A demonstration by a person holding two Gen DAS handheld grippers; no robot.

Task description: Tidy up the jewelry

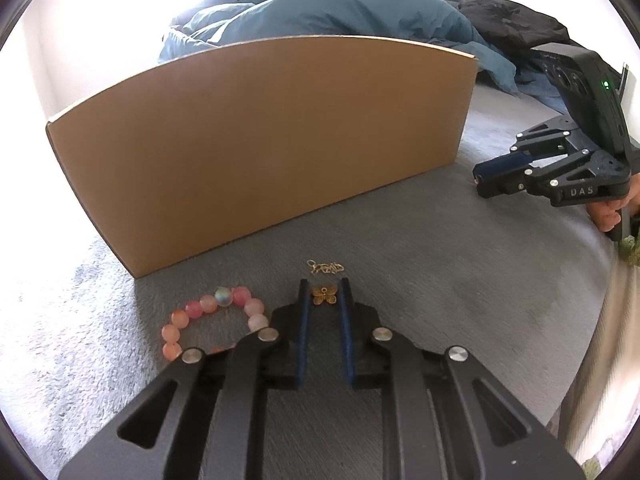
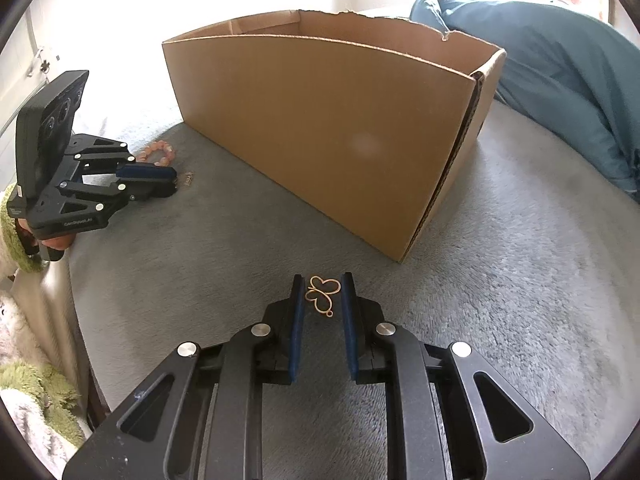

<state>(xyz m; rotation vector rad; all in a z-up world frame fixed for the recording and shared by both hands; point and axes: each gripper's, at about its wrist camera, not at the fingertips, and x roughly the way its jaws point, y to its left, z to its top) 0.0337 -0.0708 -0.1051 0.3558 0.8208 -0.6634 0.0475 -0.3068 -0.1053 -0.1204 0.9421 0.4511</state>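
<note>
A: Near end first. Left gripper (image 1: 324, 292) has its pads either side of the gold butterfly charm (image 1: 324, 294), looks pinched. Right gripper (image 2: 323, 294) the same on the wire butterfly pendant (image 2: 322, 294).

B: Lifted yet?

A: No, both pcs lie on the grey blanket (image 2: 500, 280). Pink bead bracelet (image 1: 212, 320) sits left of the charm, thin chain (image 1: 326, 268) just past it.

B: Next?

A: Prob lift & carry to the cardboard box (image 2: 320, 140) further back. Tiny flat bits, could slip.
</note>
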